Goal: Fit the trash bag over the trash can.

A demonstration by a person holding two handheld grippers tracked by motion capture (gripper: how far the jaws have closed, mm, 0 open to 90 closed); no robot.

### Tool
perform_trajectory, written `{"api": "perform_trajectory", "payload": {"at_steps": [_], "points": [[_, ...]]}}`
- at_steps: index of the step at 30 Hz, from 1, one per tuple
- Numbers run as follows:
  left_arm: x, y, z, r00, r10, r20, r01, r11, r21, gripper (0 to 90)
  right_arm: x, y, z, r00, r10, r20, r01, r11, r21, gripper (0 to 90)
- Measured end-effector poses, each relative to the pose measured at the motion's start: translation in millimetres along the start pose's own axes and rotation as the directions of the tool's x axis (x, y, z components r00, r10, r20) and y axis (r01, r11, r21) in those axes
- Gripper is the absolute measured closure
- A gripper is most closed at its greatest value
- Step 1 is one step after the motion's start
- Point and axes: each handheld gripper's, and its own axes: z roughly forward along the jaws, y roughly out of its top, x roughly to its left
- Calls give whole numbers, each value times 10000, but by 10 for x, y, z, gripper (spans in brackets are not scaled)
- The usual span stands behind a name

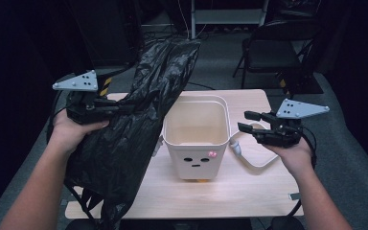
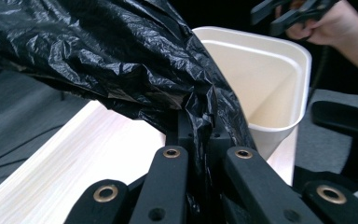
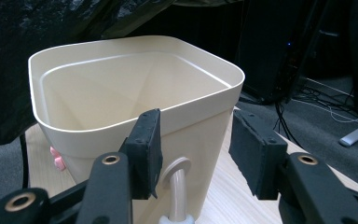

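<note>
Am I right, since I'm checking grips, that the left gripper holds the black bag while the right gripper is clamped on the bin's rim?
Not quite. The left gripper does pinch the black bag, but the right gripper is open beside the bin, as the right gripper view shows.

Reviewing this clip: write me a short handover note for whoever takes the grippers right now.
Left gripper: shut on the black bin bag, held up left of the bin; the bag drapes down past the table edge.
Right gripper: open, holding nothing, just right of the bin's rim.
Cream waste bin: upright mid-table, inside looks empty, no liner in it.
Done: bag picked up.
Left, probably: open the bag's mouth, lower it into the bin, fold the edge over the rim.
</note>
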Motion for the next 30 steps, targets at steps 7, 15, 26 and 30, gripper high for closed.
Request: {"api": "perform_trajectory", "payload": {"at_steps": [7,15,26,30], "points": [[-90,121,132,9965,366,748,-360,9993,-89,888,-2,4,0,10000,-52,-1,52,10000,-72,519],[-104,113,488,9883,368,1483,-377,9993,30,888,22,1,-15,10000,-90,-42,90,9999,-115,519],[-123,35,777,9986,349,389,-365,9984,428,399,21,-26,-18,10000,-63,-43,63,9999,-159,519],[-122,-5,853,9999,4,110,-11,9983,584,276,22,-36,-13,10000,-32,-34,32,9999,-166,520]]}}
